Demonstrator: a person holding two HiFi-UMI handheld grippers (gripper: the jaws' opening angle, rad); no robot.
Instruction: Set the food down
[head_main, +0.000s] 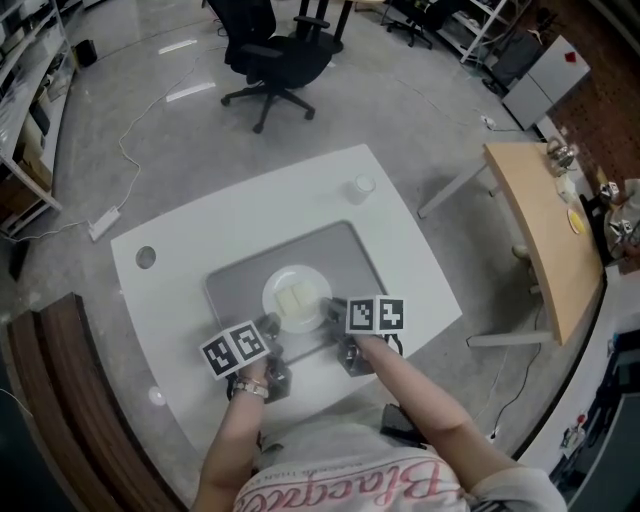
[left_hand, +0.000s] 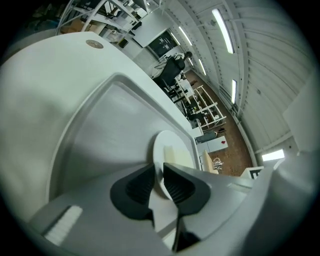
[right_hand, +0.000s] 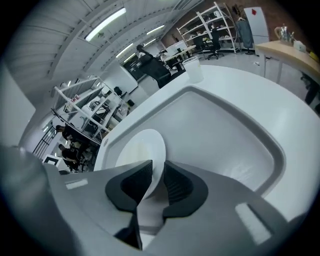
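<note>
A white plate carrying pale slices of food sits in the middle of a grey tray on the white table. My left gripper is at the plate's near left rim. In the left gripper view its jaws straddle the plate rim with a slight gap, not pressing, and the food lies just beyond. My right gripper is at the near right rim. In the right gripper view its pads pinch the plate edge.
A small white cup stands at the table's far right corner. A round hole marks the table's left side. A black office chair is beyond the table, and a wooden table stands to the right.
</note>
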